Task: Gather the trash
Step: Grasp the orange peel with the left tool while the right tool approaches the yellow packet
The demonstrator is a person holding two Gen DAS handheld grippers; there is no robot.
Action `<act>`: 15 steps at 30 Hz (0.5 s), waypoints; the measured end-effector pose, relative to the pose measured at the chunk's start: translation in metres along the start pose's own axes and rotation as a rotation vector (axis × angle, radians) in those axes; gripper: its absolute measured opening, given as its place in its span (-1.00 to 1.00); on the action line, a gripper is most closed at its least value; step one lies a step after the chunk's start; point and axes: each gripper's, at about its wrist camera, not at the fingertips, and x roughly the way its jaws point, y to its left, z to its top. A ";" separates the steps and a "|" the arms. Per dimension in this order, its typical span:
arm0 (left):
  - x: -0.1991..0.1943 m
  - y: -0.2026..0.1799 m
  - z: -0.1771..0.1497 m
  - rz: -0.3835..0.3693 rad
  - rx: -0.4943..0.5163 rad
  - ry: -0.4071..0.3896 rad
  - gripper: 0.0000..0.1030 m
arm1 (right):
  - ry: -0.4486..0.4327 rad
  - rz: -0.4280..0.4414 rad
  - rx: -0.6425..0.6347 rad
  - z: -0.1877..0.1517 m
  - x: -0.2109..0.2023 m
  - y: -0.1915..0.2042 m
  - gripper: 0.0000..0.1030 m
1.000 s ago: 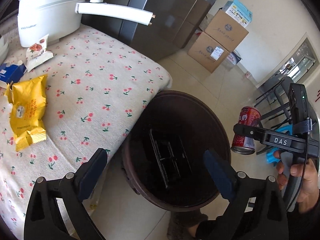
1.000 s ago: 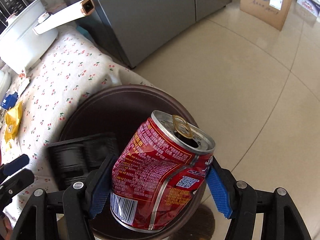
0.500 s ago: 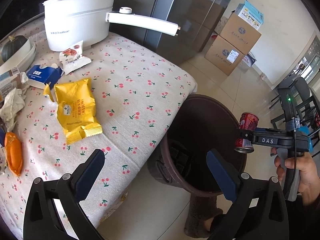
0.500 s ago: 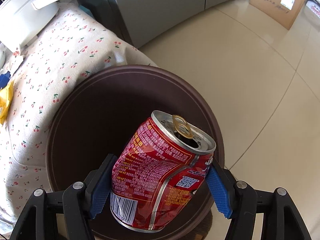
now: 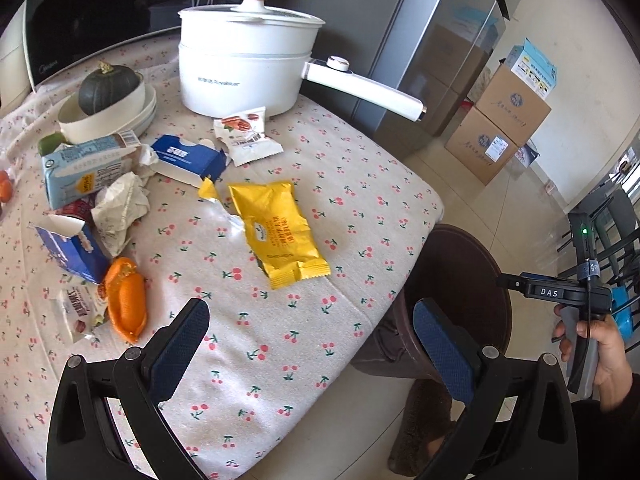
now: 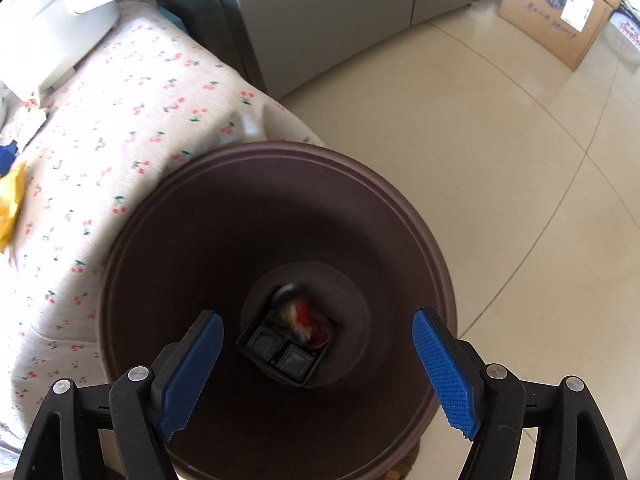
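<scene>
1. Two pairs of tongs are seen, both spread wide with nothing between the blue pads; the right tongs are held over the mouth of the brown bin
2. At the bottom of the bin a red can is seen, blurred, lying on a black tray
3. The left tongs are held over the near edge of the worktop, which is covered by a cherry-print cloth; the bin stands on the floor at 4 o'clock of the worktop, just beside its corner
4. A yellow wrapper lies at the middle of the worktop, apart from the rest
5. At 9 o'clock of it are gathered a crumpled paper, an orange wrapper, a blue carton and a milk carton
6. At 12 o'clock a white pot stands, with a small snack packet in front of it
</scene>
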 end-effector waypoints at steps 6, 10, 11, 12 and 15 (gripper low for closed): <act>-0.020 0.042 0.002 0.046 -0.074 -0.022 1.00 | -0.031 0.044 -0.038 0.006 -0.011 0.025 0.64; -0.031 0.067 0.000 0.070 -0.117 -0.026 1.00 | -0.055 0.036 -0.107 0.012 -0.016 0.055 0.66; -0.031 0.073 0.000 0.074 -0.121 -0.021 1.00 | -0.060 0.034 -0.127 0.013 -0.016 0.062 0.66; -0.031 0.078 -0.002 0.081 -0.123 -0.014 1.00 | -0.064 0.033 -0.145 0.014 -0.016 0.070 0.67; -0.024 0.093 -0.005 0.139 -0.121 0.012 1.00 | -0.066 0.038 -0.188 0.017 -0.015 0.089 0.67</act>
